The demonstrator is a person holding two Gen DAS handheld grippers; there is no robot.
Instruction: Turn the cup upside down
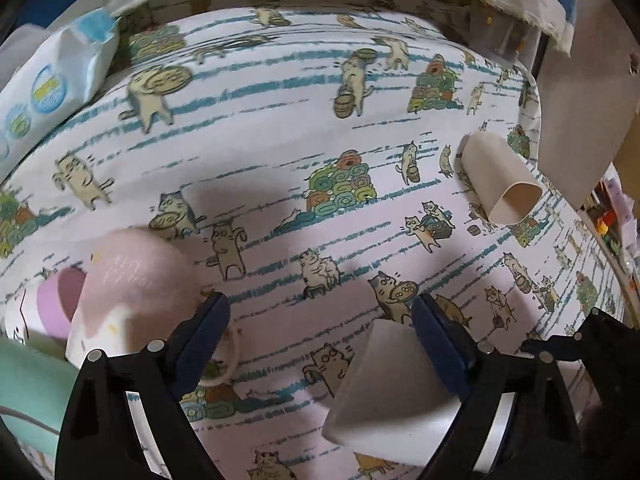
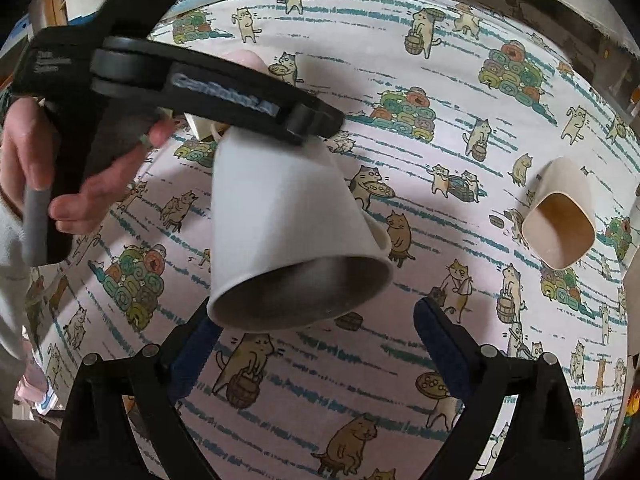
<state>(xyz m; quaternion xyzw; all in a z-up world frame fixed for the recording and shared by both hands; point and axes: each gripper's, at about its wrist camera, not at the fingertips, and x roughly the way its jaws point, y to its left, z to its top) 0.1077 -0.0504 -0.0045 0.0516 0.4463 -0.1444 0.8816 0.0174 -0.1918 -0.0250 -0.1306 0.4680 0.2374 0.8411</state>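
Observation:
A white mug lies on its side on the cat-print cloth, mouth toward the right wrist camera. In the left wrist view it sits low, against my left gripper's right finger. My left gripper is open with its jaws wide; its black body reaches over the mug's base in the right wrist view. My right gripper is open and empty, just in front of the mug's mouth. A beige square-mouthed cup lies on its side to the right; it also shows in the left wrist view.
A pink mug stands upside down at left, beside a lilac cup and a green object. A wet-wipes pack lies at the far left. The table edge curves along the right. A hand holds the left gripper.

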